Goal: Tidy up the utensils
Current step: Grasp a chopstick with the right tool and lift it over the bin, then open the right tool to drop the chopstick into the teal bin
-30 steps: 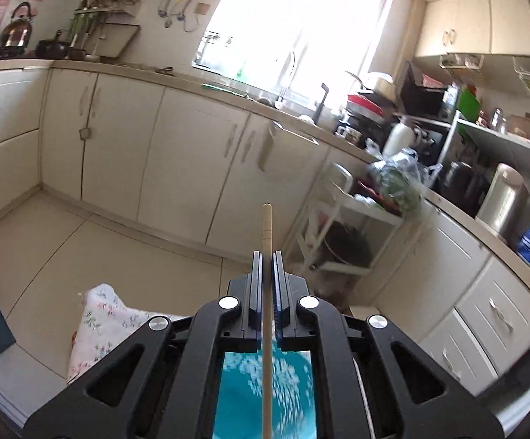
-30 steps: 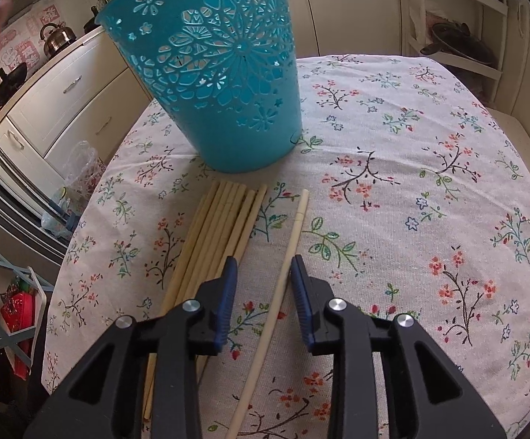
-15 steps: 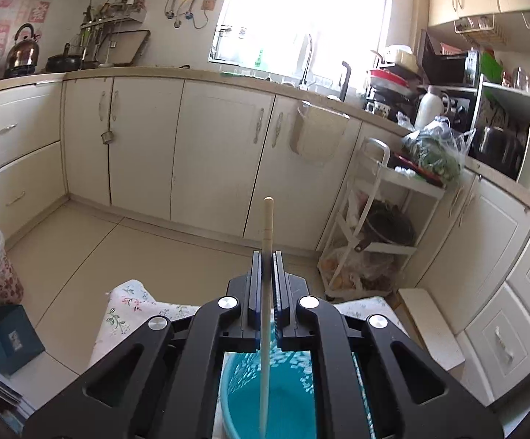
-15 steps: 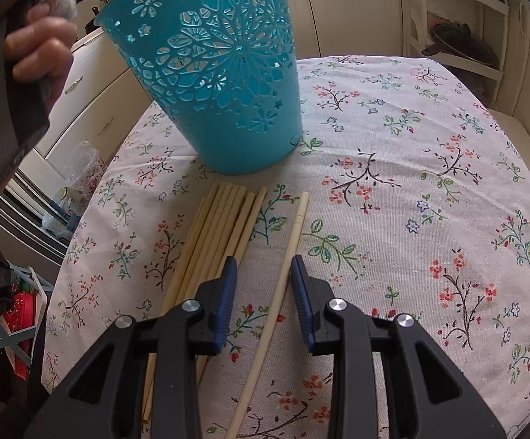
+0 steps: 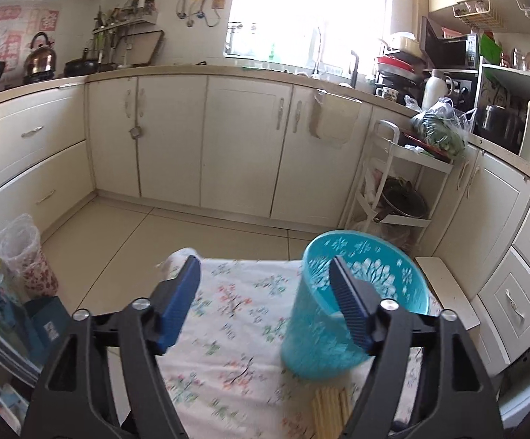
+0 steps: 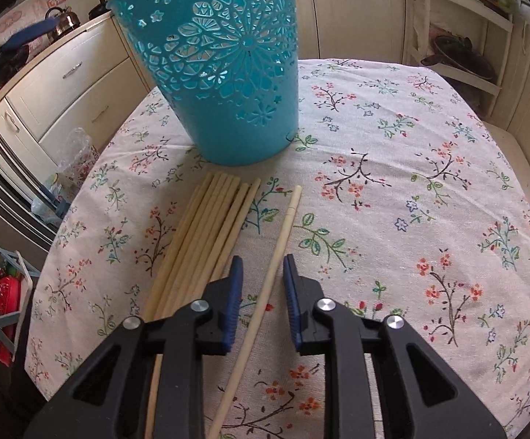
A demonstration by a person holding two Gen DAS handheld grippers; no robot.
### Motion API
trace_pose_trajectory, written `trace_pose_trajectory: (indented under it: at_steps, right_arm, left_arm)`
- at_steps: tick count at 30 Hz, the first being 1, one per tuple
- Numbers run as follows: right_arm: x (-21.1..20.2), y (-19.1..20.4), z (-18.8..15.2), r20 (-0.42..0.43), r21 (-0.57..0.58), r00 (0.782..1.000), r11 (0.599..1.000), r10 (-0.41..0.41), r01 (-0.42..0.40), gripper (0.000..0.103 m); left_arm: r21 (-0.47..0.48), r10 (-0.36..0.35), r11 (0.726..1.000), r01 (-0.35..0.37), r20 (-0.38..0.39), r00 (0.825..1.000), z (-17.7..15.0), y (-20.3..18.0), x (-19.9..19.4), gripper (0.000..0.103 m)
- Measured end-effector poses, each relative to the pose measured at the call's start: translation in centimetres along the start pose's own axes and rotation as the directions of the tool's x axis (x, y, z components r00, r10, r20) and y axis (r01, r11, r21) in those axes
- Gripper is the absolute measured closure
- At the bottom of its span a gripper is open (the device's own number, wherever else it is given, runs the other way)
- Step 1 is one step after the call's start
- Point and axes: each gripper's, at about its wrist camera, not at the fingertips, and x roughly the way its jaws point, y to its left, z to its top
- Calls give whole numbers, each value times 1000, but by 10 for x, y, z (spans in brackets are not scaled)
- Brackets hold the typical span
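The left gripper [image 5: 265, 280] hangs above the table [image 5: 228, 314] with its jaws spread wide and nothing between them. Its right finger [image 5: 349, 303] crosses in front of the teal basket [image 5: 360, 278], which stands upright on the floral cloth. Whether a chopstick lies inside the basket is hard to say; the view there is blurred.

The right gripper [image 6: 263, 285] sits low over the cloth, jaws partly open, not closed on anything. A single chopstick [image 6: 265, 285] lies on the table and runs straight through the gap between the pads, with a little space on each side. Just left of it lies a bundle of chopsticks [image 6: 206, 234], packed side by side, their far ends close to the foot of the basket [image 6: 224, 58]. The single chopstick lies apart from the bundle, its far tip short of the basket.

Cream cabinets [image 5: 243, 146] line the walls behind.
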Motion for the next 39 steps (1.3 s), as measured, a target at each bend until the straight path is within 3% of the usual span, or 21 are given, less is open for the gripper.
trace_pose_trajectory:
  at_steps: [2, 4, 8, 11, 15, 18, 22, 24, 29, 33, 36, 39]
  right_arm:
    - [0, 2, -1, 4, -18, 1000, 1000, -25, 25, 92]
    - [0, 4, -2, 9, -40, 998, 998, -57, 57, 94]
    - [-2, -2, -5, 5, -7, 999, 999, -50, 50, 96]
    - [-11, -14, -6, 11, 77, 1000, 997, -9, 8, 97]
    - [-51, -34, -6, 136, 204, 985, 969, 109, -136, 97]
    - [-88, -40, 1, 255, 239, 951, 941, 177, -240, 97]
    - [-135, -33, 37, 432, 198, 875, 924, 218, -328, 97]
    - [-153, -25, 61, 517, 165, 826, 920, 226, -355, 97]
    - [-158, -7, 125, 661, 136, 731, 931, 169, -338, 97]
    - [-142, -5, 154, 722, 178, 686, 936, 85, -303, 97]
    - [-122, 0, 164, 727, 192, 686, 950, 29, -244, 97]
    - [-93, 2, 165, 677, 195, 736, 960, 16, -201, 96]
  left_arm:
    - [-20, 18, 1000, -18, -22, 1000, -16, 15, -8, 24]
    - [-43, 19, 999, -23, -89, 996, -40, 30, -4, 24]
    - [-70, 31, 996, -48, -228, 973, -90, 51, 15, 24]
    - [-83, 15, 996, -39, -281, 960, -112, 55, 23, 24]
    - [-98, 0, 995, -35, -330, 944, -133, 60, 35, 24]
    - [-129, -23, 991, -20, -323, 946, -134, 63, 35, 23]
    - [-131, -25, 991, -20, -335, 942, -138, 61, 36, 23]
    - [-117, -20, 993, -19, -326, 945, -138, 60, 35, 23]
    - [-111, -25, 994, -12, -326, 945, -138, 58, 36, 23]
    - [-137, -38, 991, -7, -323, 946, -138, 61, 36, 23]
    - [-142, -44, 990, -2, -324, 945, -138, 62, 37, 23]
    - [-144, -47, 990, 0, -320, 946, -138, 62, 37, 23]
